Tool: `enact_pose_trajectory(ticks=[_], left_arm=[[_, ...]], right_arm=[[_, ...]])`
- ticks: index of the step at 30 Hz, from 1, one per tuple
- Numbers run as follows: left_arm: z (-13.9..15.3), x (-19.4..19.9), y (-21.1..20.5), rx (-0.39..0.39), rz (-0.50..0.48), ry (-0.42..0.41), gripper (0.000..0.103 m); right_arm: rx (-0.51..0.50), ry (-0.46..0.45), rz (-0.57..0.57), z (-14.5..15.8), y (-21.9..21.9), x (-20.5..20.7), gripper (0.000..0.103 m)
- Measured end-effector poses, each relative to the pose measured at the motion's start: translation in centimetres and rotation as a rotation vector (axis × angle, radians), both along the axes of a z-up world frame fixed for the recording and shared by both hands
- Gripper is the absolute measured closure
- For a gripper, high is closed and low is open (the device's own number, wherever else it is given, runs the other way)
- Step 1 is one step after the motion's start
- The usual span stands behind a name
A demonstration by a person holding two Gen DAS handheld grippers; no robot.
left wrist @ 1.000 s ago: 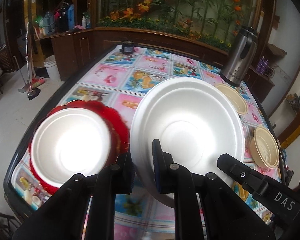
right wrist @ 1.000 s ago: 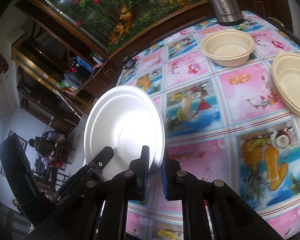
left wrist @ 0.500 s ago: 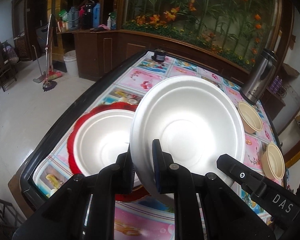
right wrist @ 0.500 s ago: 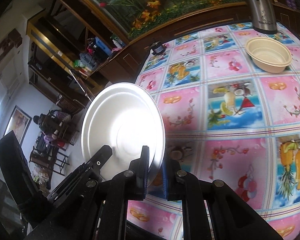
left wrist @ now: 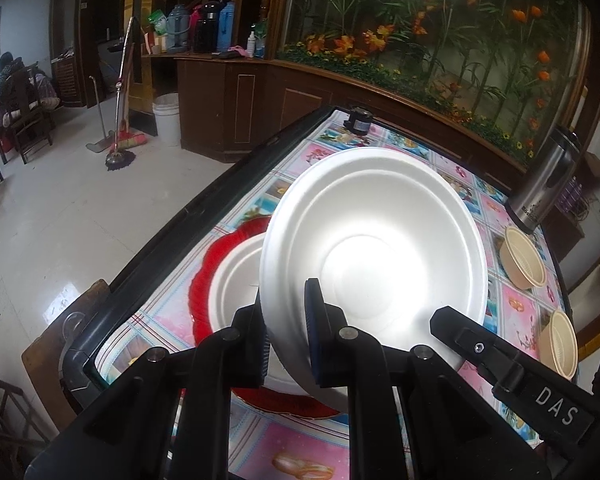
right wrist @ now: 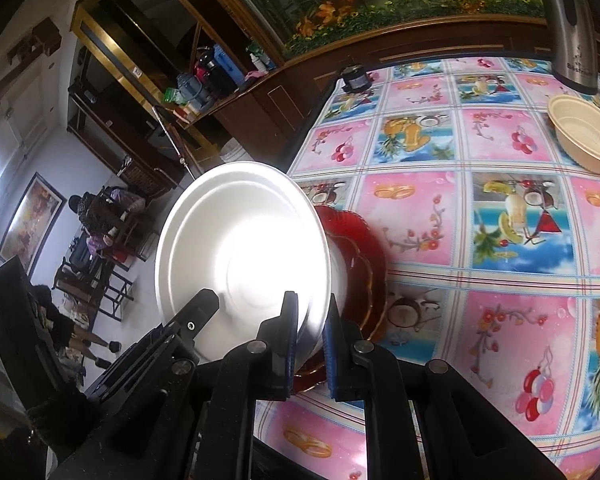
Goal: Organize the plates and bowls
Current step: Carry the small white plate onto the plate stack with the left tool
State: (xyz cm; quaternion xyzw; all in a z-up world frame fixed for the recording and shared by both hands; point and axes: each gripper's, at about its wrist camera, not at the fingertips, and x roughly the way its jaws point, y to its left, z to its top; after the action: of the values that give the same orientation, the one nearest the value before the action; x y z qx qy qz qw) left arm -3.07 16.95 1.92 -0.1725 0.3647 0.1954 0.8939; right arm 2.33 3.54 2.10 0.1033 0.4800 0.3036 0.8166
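A white foam plate (left wrist: 372, 256) (right wrist: 240, 256) hangs tilted above the table, gripped by both hands. My left gripper (left wrist: 286, 320) is shut on its near rim, and my right gripper (right wrist: 310, 320) is shut on the rim a little further round. Each gripper's body also shows in the other's view. Beneath the held plate, a red scalloped plate (left wrist: 220, 248) (right wrist: 364, 248) lies near the table's left front corner with a second white plate (left wrist: 236, 280) on it, partly hidden. Two cream bowls (left wrist: 524, 258) (left wrist: 558, 344) stand at the right side; the right wrist view shows one cream bowl (right wrist: 584, 136).
A steel kettle (left wrist: 544, 184) (right wrist: 572, 32) stands at the far right and a small dark jar (left wrist: 358, 122) (right wrist: 356, 78) at the far edge. The black table rim (left wrist: 172, 236) runs along the left, with floor beyond. People sit at a table far left.
Both grippers have carried the white plate leftward across the table. It now hangs over the red plate and the white plate on it, covering much of them.
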Motion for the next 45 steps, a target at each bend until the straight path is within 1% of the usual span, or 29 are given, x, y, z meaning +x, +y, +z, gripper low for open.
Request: enact_pose_trajectory(ticks=[7, 18, 24, 45], left_arm=[[-1.0, 0.0, 1.0, -0.002, 0.026, 0.022, 0.09], [-2.5, 0.4, 1.2, 0.002, 0.04, 0.061, 0.09], [-2.9, 0.5, 1.4, 0.012, 0.047, 0.074, 0.09], [-3.9, 0.7, 2.1, -0.001, 0.054, 0.094, 0.09]], right_arm=[[-0.017, 0.006, 0.028, -1.0, 1.7, 0.2, 0.092], [-0.031, 0.038, 0.037, -3.0, 2.5, 0.6, 0.092], [-0.043, 0.04, 0.042, -3.6, 3.0, 0.8, 0.091], [-0.079, 0.042, 0.045, -4.9, 4.1, 1.0, 0.091]])
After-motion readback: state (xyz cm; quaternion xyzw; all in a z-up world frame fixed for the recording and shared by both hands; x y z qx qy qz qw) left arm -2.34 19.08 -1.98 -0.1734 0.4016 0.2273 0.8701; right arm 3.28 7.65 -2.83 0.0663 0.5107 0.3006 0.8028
